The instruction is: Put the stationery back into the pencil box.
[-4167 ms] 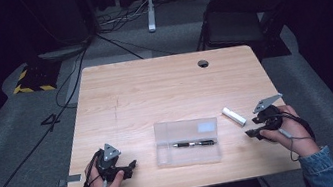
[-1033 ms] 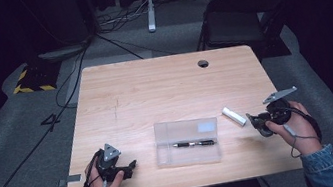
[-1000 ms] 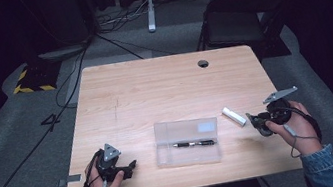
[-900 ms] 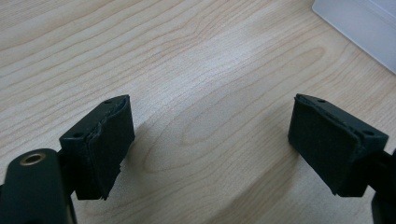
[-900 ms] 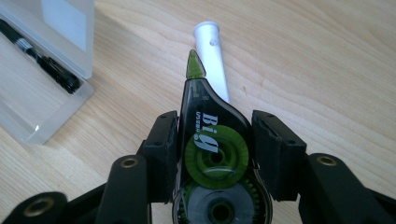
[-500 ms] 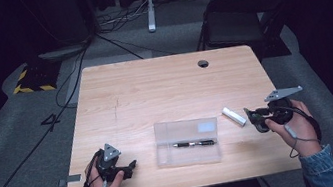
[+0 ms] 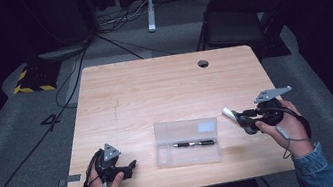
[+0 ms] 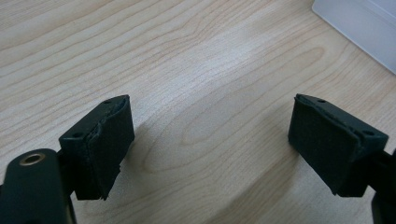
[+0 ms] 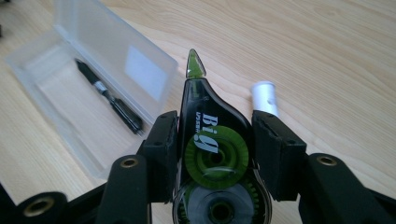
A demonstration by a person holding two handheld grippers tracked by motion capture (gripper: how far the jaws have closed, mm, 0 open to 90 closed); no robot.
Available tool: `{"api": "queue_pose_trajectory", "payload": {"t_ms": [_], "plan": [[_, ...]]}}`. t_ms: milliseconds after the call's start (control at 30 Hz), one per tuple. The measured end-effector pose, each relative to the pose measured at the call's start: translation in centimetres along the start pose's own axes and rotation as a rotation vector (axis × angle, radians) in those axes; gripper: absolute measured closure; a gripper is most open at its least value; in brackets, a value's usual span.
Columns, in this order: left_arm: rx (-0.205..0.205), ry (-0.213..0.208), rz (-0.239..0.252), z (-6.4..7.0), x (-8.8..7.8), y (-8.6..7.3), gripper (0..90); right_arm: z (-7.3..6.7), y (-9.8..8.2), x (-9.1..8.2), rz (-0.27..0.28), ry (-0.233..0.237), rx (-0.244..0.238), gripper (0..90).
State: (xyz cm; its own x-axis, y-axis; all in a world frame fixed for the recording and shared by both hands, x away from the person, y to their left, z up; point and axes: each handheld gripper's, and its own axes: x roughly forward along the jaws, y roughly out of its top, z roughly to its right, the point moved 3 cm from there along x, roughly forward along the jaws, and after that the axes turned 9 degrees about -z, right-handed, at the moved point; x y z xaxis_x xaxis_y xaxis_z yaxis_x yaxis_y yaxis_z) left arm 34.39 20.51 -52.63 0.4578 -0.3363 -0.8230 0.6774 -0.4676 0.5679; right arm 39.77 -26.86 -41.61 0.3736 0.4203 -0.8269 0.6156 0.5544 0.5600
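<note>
Left gripper (image 7: 127, 169) resting on counter (image 7: 164, 89) near front-left corner, fingers (image 8: 100, 144) standing released, bare wood between them. Clear plastic case (image 7: 187, 142) lying open mid-front, black pen (image 7: 193, 144) lying inside. Right gripper (image 7: 240, 121) hovering right of case, fingers (image 9: 161, 149) clenching on Bic correction tape dispenser (image 9: 212, 149), green tip pointing away. White cap (image 9: 265, 97) lying on counter just beside dispenser.

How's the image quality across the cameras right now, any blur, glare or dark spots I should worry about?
High view: table evenly lit, surroundings nearly black. Left gripper view: sharp wood grain, soft shadows under the pads. Right gripper view: correction tape dispenser sharp, clear pencil case slightly soft, no glare.
</note>
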Motion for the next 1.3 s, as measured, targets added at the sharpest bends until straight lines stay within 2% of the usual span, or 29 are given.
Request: {"api": "queue_pose_trajectory", "payload": {"t_ms": [300,733,900,1300], "plan": [[0.001,-0.001,-0.002,0.0,0.0,0.0,14.7,-2.1,2.2,0.9,0.017,0.066,-0.071,52.8],[0.000,-0.008,0.000,0.1,0.1,0.0,13.8,-4.9,3.8,1.9,0.028,0.127,-0.140,52.8],[0.027,-0.021,-0.018,0.2,0.2,0.2,7.9,-6.4,4.5,2.8,0.032,0.159,-0.191,52.8],[0.037,-0.029,-0.033,0.3,0.4,0.3,2.5,-8.4,5.0,5.0,0.019,0.218,-0.263,52.7]]}}
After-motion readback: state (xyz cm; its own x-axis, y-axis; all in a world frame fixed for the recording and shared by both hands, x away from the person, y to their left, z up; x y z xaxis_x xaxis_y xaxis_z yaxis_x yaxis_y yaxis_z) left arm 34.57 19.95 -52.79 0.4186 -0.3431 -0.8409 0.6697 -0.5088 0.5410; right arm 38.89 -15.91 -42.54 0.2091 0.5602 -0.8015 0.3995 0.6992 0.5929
